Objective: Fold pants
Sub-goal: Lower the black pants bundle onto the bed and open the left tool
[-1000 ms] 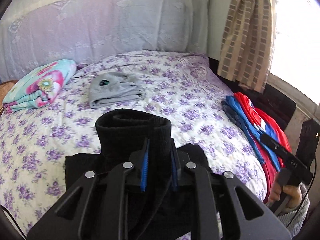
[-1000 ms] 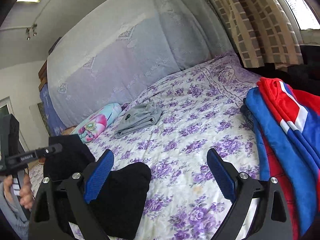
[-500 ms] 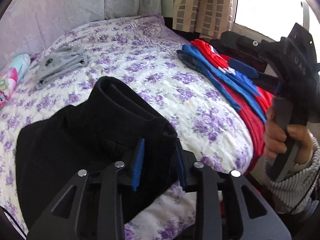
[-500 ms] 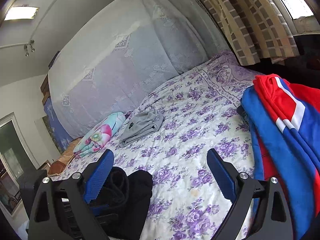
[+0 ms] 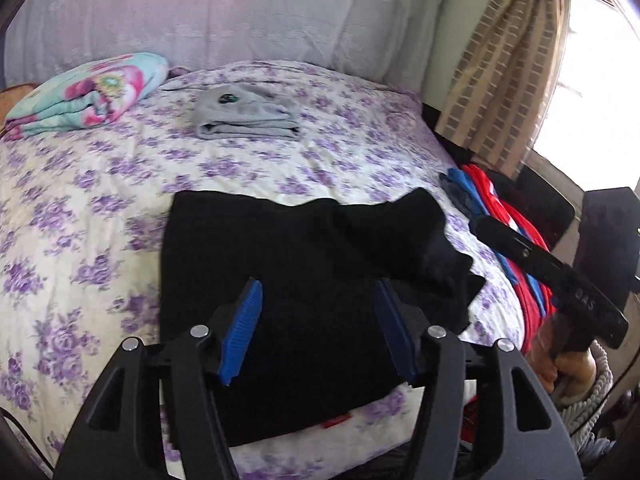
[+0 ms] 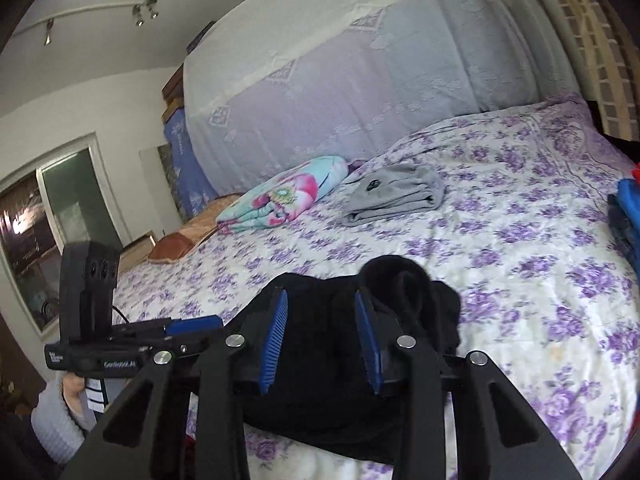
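The black pants (image 5: 304, 280) are lying folded on the near part of the bed (image 5: 100, 208), over the purple-flowered bedsheet, with one loose end (image 5: 424, 232) sticking up and bunching at the right side. The left gripper (image 5: 318, 324) is hovering just above the dark cloth with its blue pads apart, and nothing is sitting between them. The right gripper (image 6: 322, 336) is also standing open, with the raised lump of cloth (image 6: 400, 284) just beyond its fingers; I cannot tell if a pad is touching it. I am judging that this untidy end is what is keeping the fold unfinished, so it is needing to be laid flat. A folded grey garment (image 5: 244, 116) is lying farther back, well apart, probably as finished work.
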A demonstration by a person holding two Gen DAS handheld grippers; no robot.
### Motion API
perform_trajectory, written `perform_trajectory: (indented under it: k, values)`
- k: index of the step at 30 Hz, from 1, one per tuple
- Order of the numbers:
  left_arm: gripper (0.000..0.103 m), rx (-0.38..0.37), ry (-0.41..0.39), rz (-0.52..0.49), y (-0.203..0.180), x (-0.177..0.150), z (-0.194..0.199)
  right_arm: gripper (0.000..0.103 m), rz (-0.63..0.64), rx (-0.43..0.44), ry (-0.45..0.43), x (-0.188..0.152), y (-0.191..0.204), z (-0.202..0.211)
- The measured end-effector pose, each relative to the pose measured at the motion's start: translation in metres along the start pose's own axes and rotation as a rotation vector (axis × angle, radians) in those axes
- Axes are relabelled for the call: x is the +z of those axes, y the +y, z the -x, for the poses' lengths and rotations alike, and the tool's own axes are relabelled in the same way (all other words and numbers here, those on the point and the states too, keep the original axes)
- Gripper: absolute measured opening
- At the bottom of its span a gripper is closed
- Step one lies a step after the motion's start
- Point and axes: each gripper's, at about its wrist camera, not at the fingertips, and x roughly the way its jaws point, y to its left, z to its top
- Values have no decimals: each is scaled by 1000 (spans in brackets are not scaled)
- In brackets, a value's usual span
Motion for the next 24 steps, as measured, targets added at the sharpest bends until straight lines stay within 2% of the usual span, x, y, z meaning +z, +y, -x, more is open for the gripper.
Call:
perform_trajectory:
  k: [2,4,6,8,9,10,12,13,15,17,19,21,24]
  values:
    - [57,32,11,44,20,-2,-2,35,28,19,53,4,17,-26]
    - [57,48,23,62,30,-7,-8,35,46,-14,89,7,23,-46]
    - [57,81,51,66,36,-14,-20,33,44,-122,124,8,11,-59]
    - [58,104,85,64,43,-23,-33,31,-42,-216,157,2,-26,-67]
    - [59,97,92,68,47,-28,-37,18,-117,-248,185,-4,-53,-69]
    - [59,74,88,73,50,-32,-39,0,-184,-244,204,-11,-79,-70]
    - [59,59,78,67,50,-33,-37,0,-358,-115,202,-23,-114,-67]
    - [59,63,77,64,49,-32,-35,0,-376,-105,200,-24,-115,-67]
    - [58,65,68,77,49,-29,-29,0,-312,-146,187,-17,-99,-61]
    - [58,55,37,104,52,-25,-18,6,-249,-181,125,-7,-80,-48]
    - [60,44,-5,119,52,-18,-5,6,-214,-163,77,5,-64,-36]
    - [62,20,-26,111,45,-12,3,6,-187,-138,76,11,-49,-32]
    - [68,39,-30,35,26,-14,3,6,-136,-119,93,10,-31,-28]
